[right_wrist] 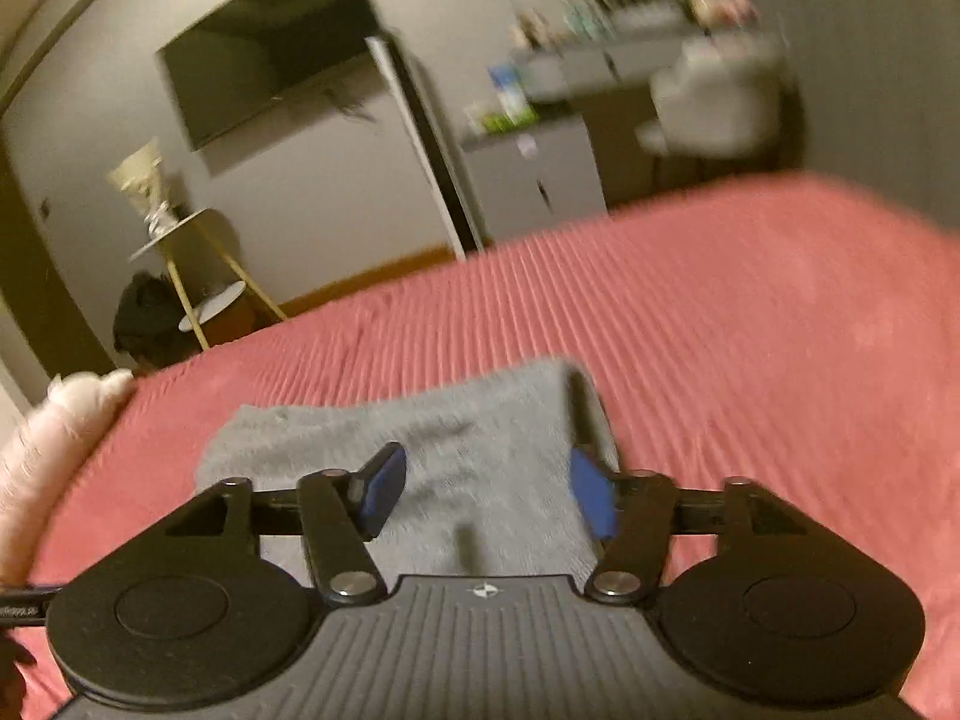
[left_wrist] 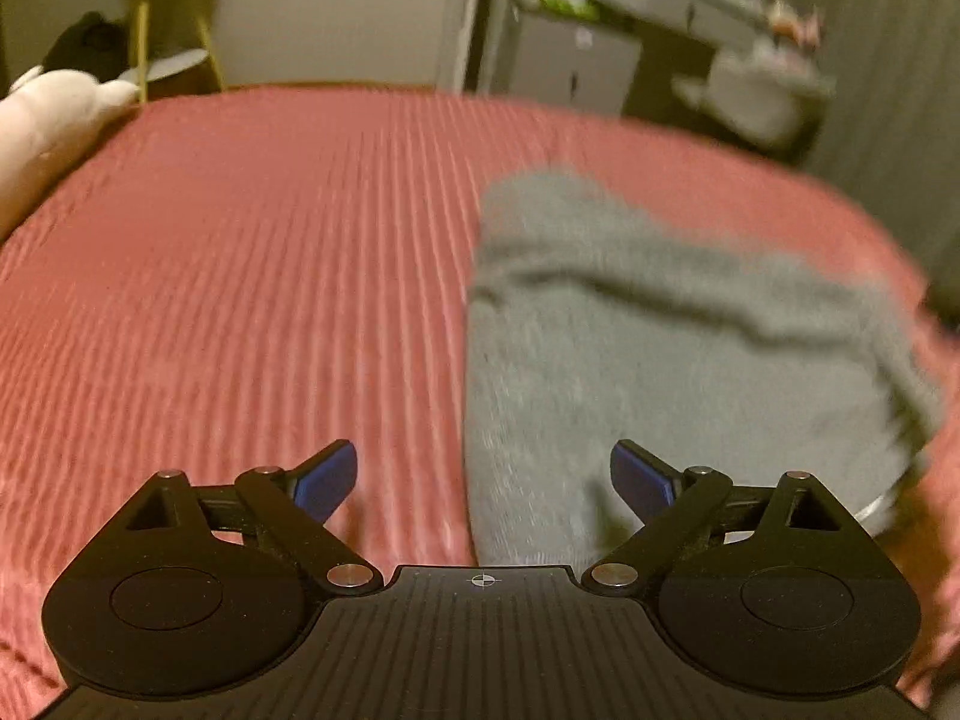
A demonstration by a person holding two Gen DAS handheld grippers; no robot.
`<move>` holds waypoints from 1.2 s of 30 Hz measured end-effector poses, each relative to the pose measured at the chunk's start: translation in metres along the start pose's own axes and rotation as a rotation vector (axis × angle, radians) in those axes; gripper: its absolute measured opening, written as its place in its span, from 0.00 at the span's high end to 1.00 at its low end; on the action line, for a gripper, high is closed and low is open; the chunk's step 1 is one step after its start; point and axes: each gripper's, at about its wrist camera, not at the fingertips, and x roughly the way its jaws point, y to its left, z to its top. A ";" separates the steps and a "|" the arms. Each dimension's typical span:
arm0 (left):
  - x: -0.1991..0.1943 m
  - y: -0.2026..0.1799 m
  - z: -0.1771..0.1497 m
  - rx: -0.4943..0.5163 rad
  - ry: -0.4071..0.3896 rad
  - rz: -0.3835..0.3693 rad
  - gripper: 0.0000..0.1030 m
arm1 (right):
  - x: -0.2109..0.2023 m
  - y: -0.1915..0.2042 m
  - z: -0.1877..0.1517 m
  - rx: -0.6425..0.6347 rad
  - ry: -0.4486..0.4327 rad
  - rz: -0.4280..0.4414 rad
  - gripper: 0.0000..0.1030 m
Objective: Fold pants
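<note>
Pink bedspread (left_wrist: 240, 270) everywhere; wall television (right_wrist: 270, 60) only in right view.

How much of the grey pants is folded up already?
Mostly done, it looks: the soft grey fleece pants lie in a compact bundle with a layer doubled over on the ribbed red bedspread. Nothing is in hand: the left gripper and right gripper are both open and empty. Maybe one more fold or some tidying remains.
</note>
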 end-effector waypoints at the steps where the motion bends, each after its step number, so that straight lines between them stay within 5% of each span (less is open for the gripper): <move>1: 0.011 -0.004 -0.003 0.042 0.030 0.019 0.07 | -0.005 0.006 0.001 -0.036 -0.021 0.002 0.53; 4: 0.030 -0.004 -0.007 0.071 0.134 -0.011 0.07 | -0.014 0.020 0.000 -0.118 -0.072 0.075 0.61; 7: 0.030 0.008 0.001 0.055 0.153 -0.032 0.06 | 0.006 0.023 -0.014 -0.130 0.057 0.105 0.61; 9: 0.019 0.019 0.009 0.056 0.123 -0.014 0.10 | 0.028 0.008 -0.036 -0.107 0.153 0.065 0.71; 16: 0.009 0.028 0.067 0.019 -0.081 0.075 0.10 | 0.011 0.006 -0.041 -0.130 0.006 0.065 0.71; 22: 0.085 -0.009 0.107 -0.016 -0.028 -0.029 0.22 | 0.026 0.006 -0.055 -0.184 0.007 0.062 0.70; 24: 0.106 -0.023 0.108 0.023 -0.016 0.027 0.18 | 0.025 0.001 -0.059 -0.163 0.006 0.078 0.70; 26: 0.113 -0.028 0.110 0.042 -0.087 0.103 0.15 | 0.028 -0.003 -0.059 -0.154 0.001 0.093 0.71; 29: 0.113 -0.024 0.113 -0.019 -0.125 0.171 0.14 | 0.032 -0.002 -0.059 -0.172 -0.006 0.100 0.71; 32: 0.098 -0.014 0.108 -0.081 -0.124 0.139 0.15 | 0.034 -0.003 -0.058 -0.169 -0.007 0.110 0.70; 36: 0.064 -0.014 0.090 -0.027 -0.146 0.071 0.12 | 0.038 -0.003 -0.057 -0.174 -0.002 0.111 0.70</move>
